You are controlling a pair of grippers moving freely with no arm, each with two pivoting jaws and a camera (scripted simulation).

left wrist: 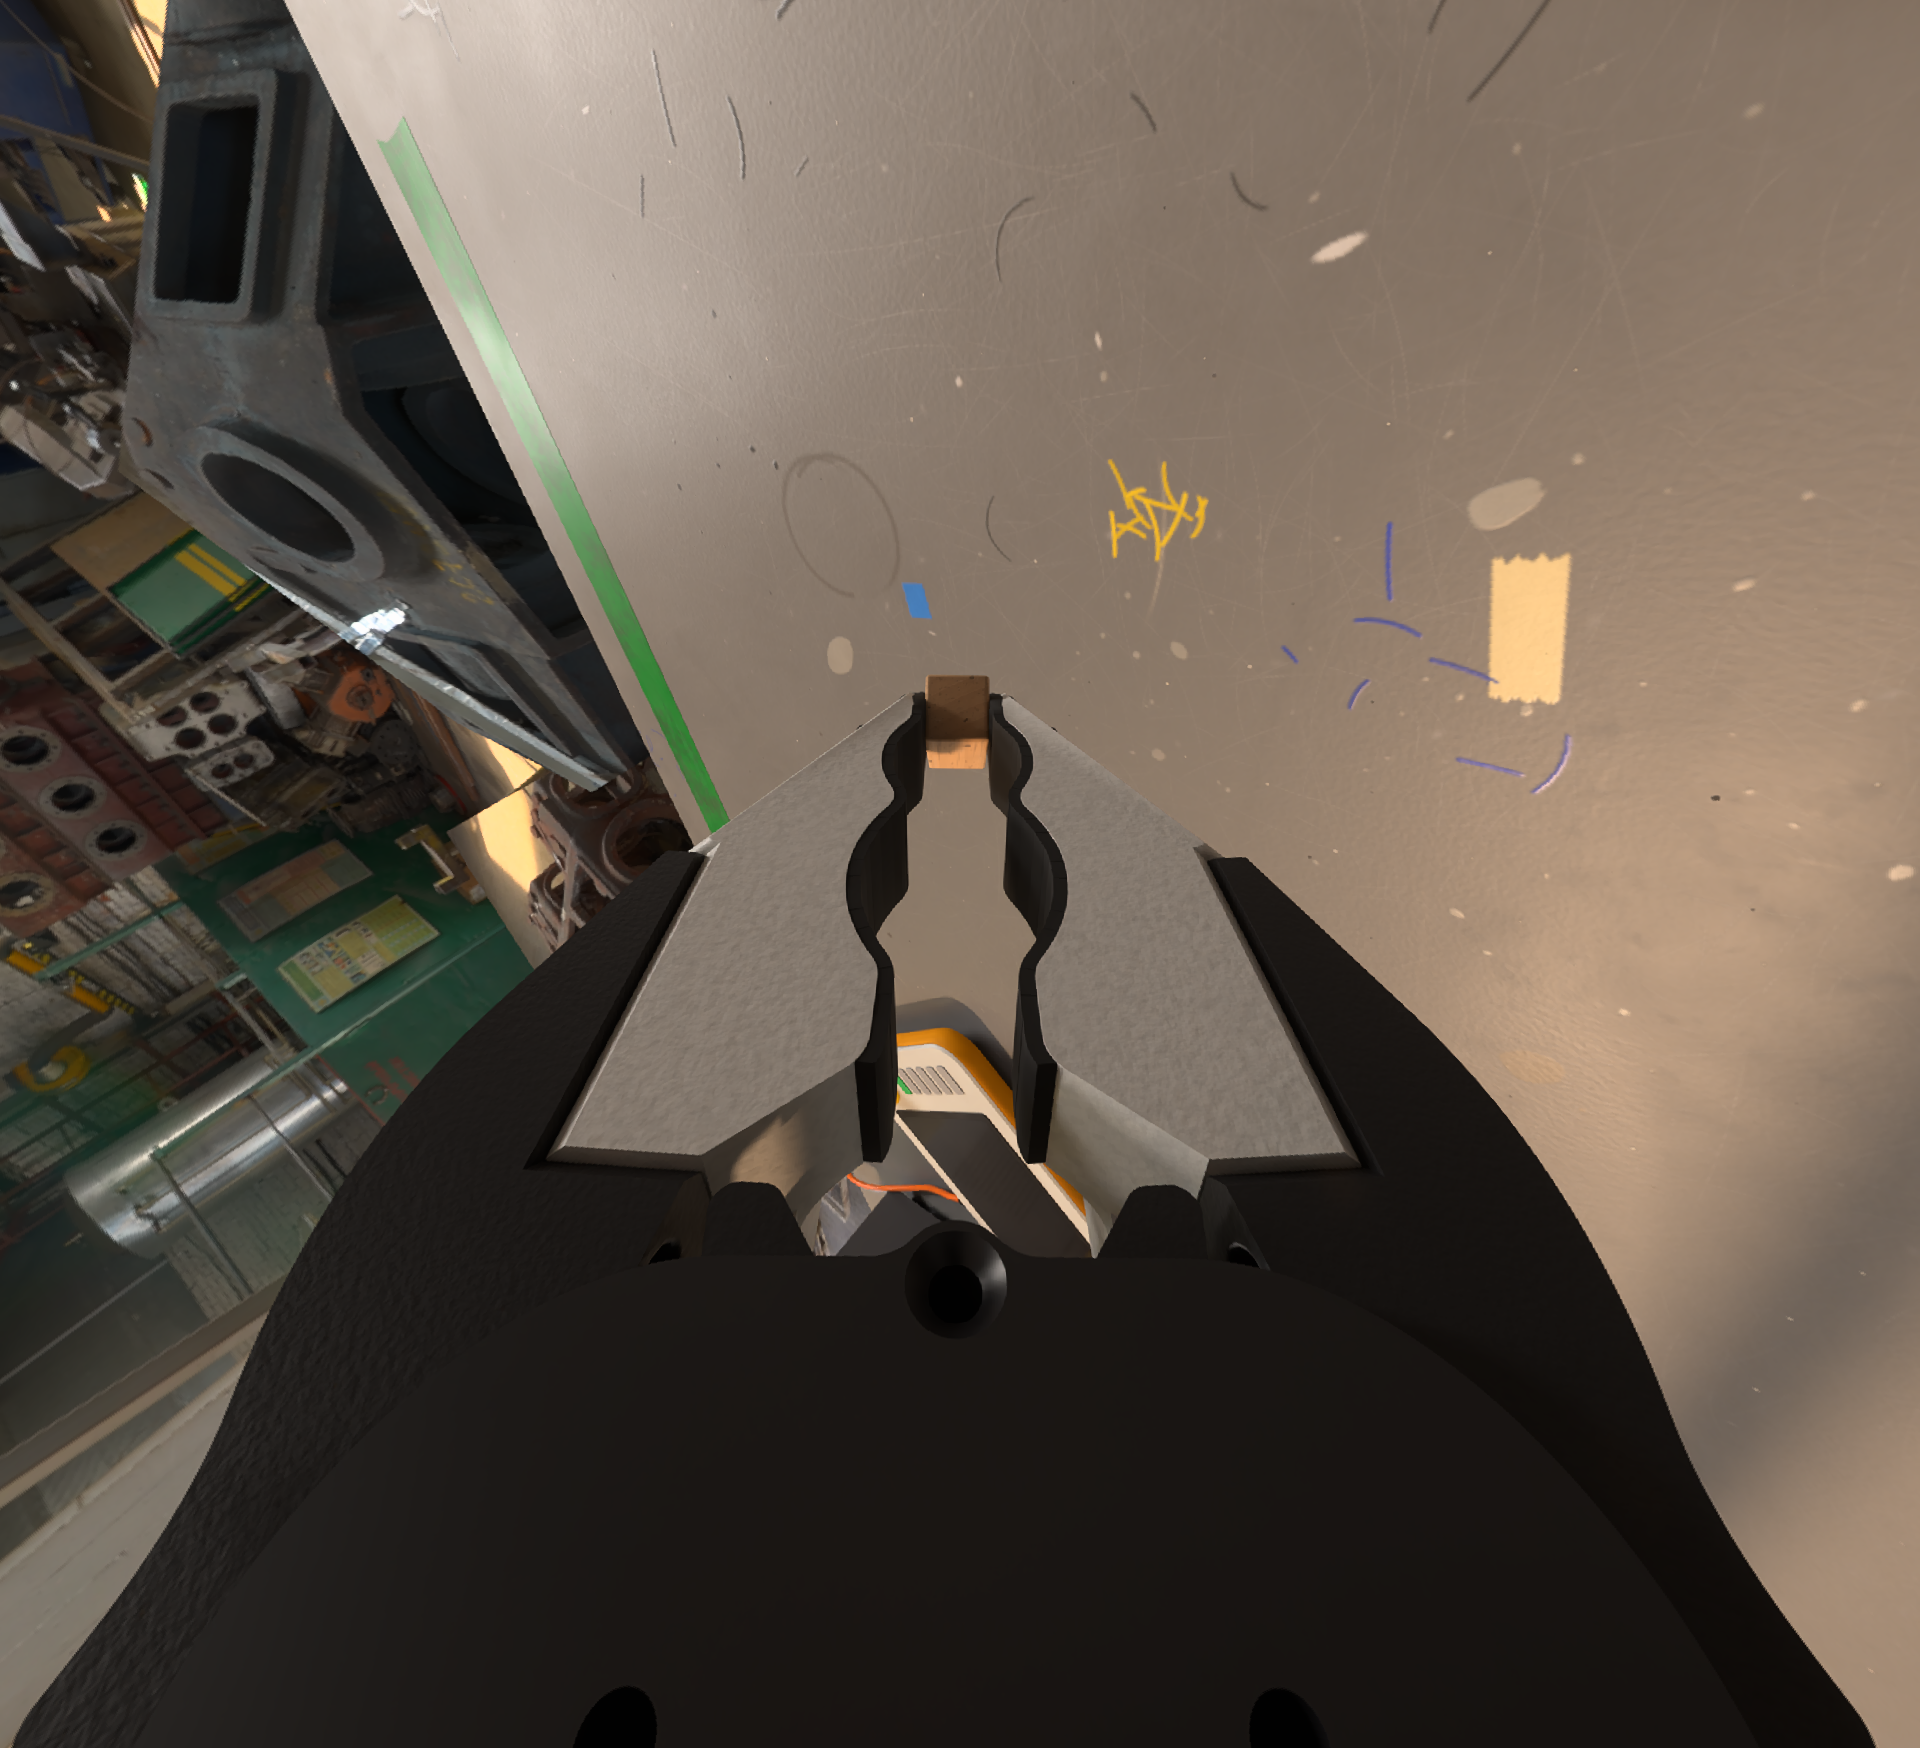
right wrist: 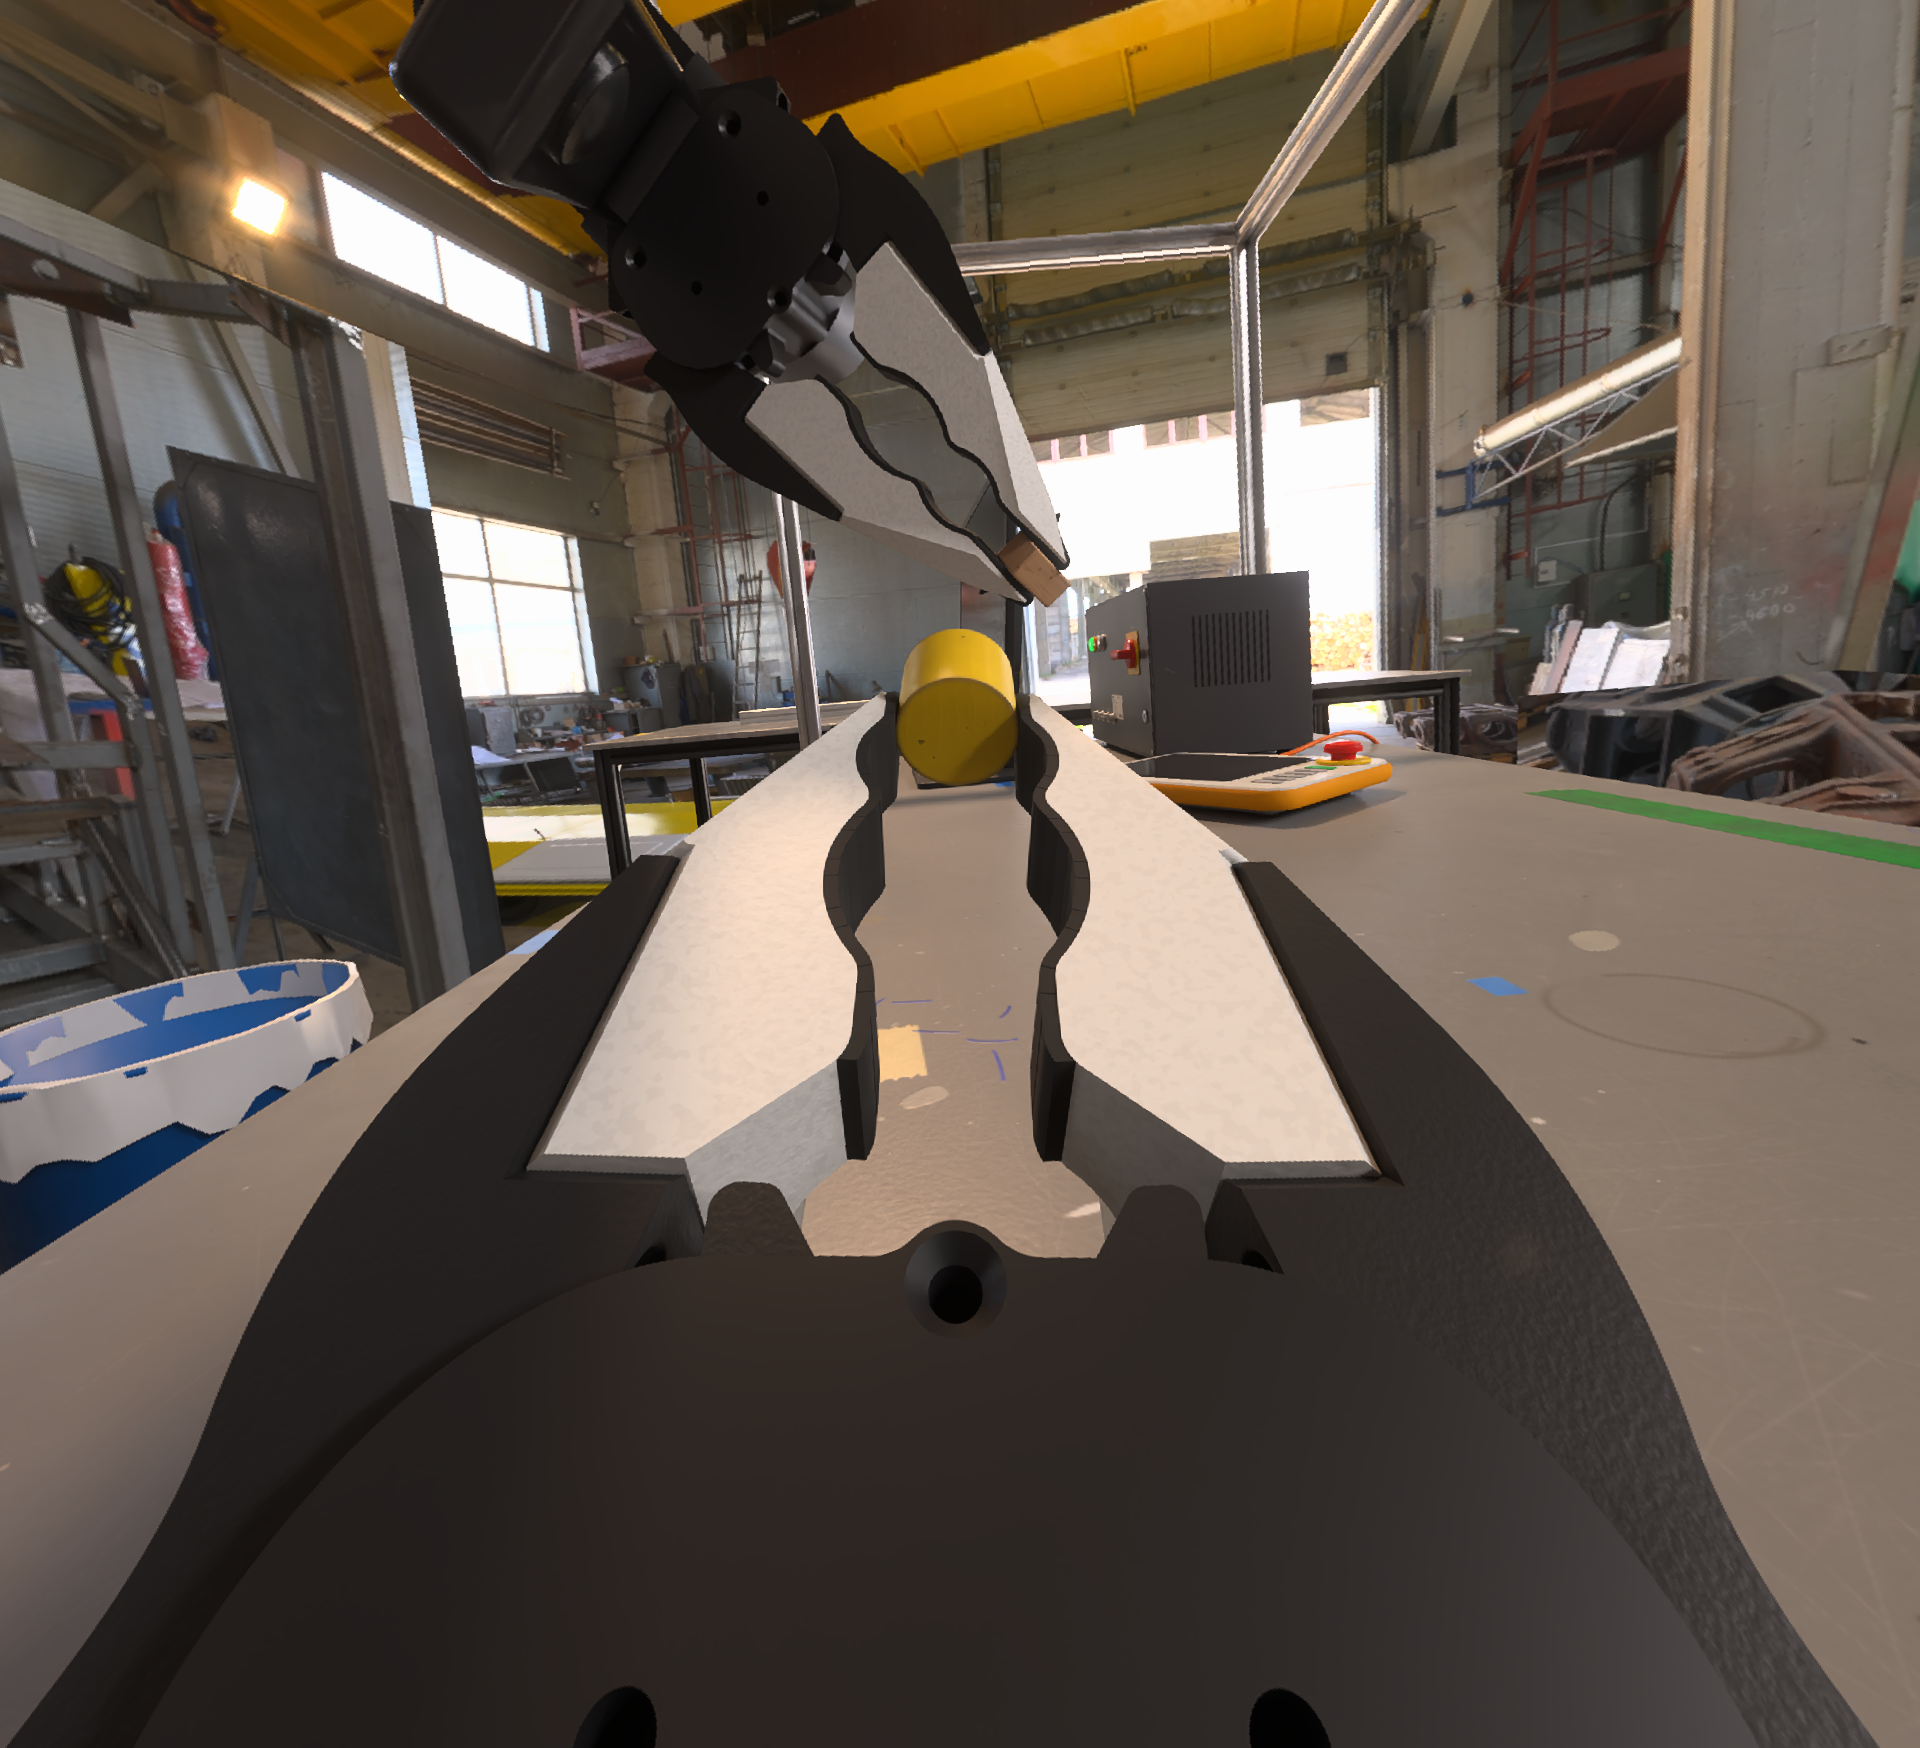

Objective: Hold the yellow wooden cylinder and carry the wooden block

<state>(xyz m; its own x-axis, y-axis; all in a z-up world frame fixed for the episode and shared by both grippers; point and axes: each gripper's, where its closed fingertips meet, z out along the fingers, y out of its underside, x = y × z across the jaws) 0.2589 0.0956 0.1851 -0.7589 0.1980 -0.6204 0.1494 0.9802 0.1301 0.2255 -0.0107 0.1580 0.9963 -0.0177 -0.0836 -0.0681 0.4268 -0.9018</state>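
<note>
1. The yellow wooden cylinder (right wrist: 957,719) lies on its side, clamped between the tips of the right gripper (right wrist: 957,711), low over the grey scuffed tabletop (right wrist: 1558,1127).
2. The small light-brown wooden block (left wrist: 957,722) is pinched at the tips of the left gripper (left wrist: 957,724), raised clear of the tabletop, above and just right of the cylinder in the right wrist view.
3. An orange-edged handheld pendant (right wrist: 1262,776) and a dark metal control box (right wrist: 1200,659) sit beyond; a blue-and-white round bin (right wrist: 156,1075) stands at the left.
</note>
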